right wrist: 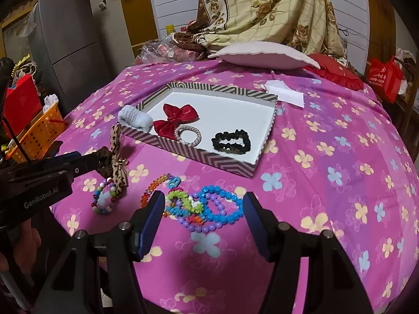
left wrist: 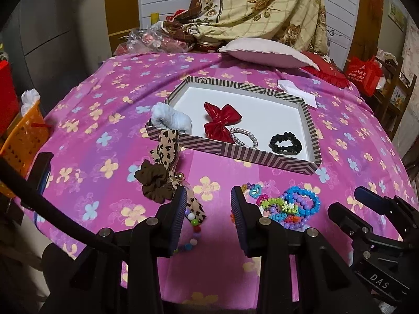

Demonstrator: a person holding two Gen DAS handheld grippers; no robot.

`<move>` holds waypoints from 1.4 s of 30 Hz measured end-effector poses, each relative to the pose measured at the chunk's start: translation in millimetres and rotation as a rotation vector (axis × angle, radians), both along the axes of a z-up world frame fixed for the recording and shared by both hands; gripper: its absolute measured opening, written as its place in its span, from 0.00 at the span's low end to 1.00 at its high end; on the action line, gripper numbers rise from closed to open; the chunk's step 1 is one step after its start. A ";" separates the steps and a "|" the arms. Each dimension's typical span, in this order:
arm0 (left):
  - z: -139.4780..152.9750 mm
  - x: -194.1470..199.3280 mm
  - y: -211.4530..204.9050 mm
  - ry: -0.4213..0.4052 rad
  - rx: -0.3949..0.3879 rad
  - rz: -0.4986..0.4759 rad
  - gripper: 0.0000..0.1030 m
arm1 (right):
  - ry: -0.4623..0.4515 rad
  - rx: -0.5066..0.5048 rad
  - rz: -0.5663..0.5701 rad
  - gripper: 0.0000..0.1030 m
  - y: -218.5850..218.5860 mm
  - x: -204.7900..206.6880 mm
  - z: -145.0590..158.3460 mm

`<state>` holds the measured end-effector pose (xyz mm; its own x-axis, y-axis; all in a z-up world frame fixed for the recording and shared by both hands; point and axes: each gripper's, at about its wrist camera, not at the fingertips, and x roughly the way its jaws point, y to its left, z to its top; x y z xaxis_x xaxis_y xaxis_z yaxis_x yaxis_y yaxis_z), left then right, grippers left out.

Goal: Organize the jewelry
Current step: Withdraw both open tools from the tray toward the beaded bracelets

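Note:
A striped tray [left wrist: 310, 120] [right wrist: 214, 159] on the pink bedspread holds a red bow [left wrist: 221, 119] [right wrist: 178, 119], a silver bracelet [left wrist: 243, 137] [right wrist: 187, 134] and a black scrunchie [left wrist: 285, 144] [right wrist: 231, 141]. A pale blue band [left wrist: 171, 117] [right wrist: 134, 117] lies over the tray's left corner. A leopard ribbon with a brown scrunchie [left wrist: 155, 180] [right wrist: 115, 162], a multicolour bead bracelet [right wrist: 103, 196] and a pile of bright bead bracelets [left wrist: 293, 206] [right wrist: 207, 206] lie in front of the tray. My left gripper [left wrist: 207, 209] is open and empty. My right gripper [right wrist: 204, 209] is open above the bead pile.
An orange basket [left wrist: 23, 133] [right wrist: 39, 130] stands left of the bed. A pink pillow [left wrist: 264, 52] [right wrist: 262, 53], a red cushion [right wrist: 337, 73] and a floral blanket [right wrist: 262, 7] lie at the far end. A white paper [left wrist: 298, 90] [right wrist: 285, 91] lies behind the tray.

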<state>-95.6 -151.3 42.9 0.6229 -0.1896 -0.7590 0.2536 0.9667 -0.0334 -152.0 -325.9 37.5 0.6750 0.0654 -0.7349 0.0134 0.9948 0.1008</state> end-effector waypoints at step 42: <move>-15.9 3.9 28.1 0.137 -0.102 0.020 0.39 | 0.067 -0.011 -0.032 0.66 -15.3 -14.1 -21.6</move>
